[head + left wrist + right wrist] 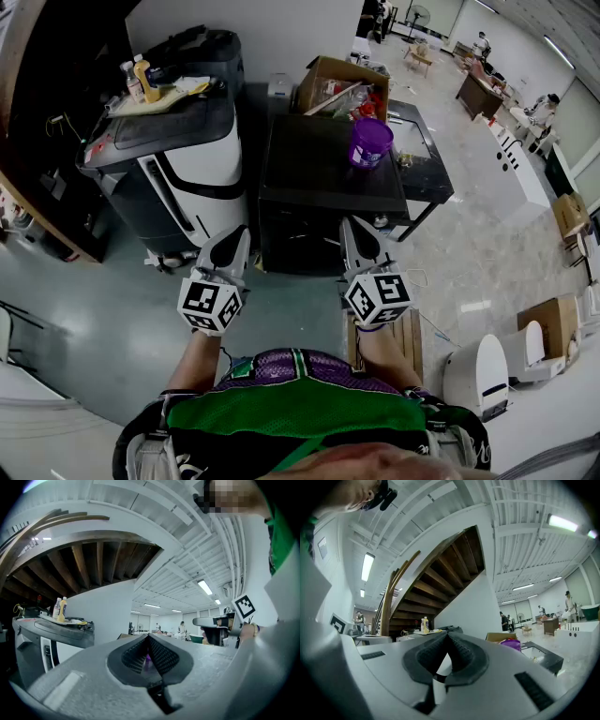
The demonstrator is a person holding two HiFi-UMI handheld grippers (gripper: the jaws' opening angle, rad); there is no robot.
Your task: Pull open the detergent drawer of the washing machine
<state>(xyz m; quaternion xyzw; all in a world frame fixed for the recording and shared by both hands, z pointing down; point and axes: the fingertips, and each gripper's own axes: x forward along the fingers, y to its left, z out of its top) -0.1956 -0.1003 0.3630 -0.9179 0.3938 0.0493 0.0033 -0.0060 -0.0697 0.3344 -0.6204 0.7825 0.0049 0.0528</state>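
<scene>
Two grey grippers are held out level in front of me, each with a marker cube at its back. My left gripper [234, 240] [149, 639] is shut with nothing between its ribbed pads. My right gripper [354, 231] [447, 637] is shut and empty too. Both tips hang just short of a black boxy machine [328, 183] with a purple bucket [370, 142] on its top. To the left stands a white-and-dark machine [187, 169] carrying a tray with bottles [141, 80]. I cannot make out a detergent drawer in any view.
An open cardboard box [342, 89] full of items sits behind the black machine. A black table [422, 169] stands to its right. A wooden crate [410, 337] lies below my right hand, and white appliances [478, 370] stand at the lower right. People are far back in the hall.
</scene>
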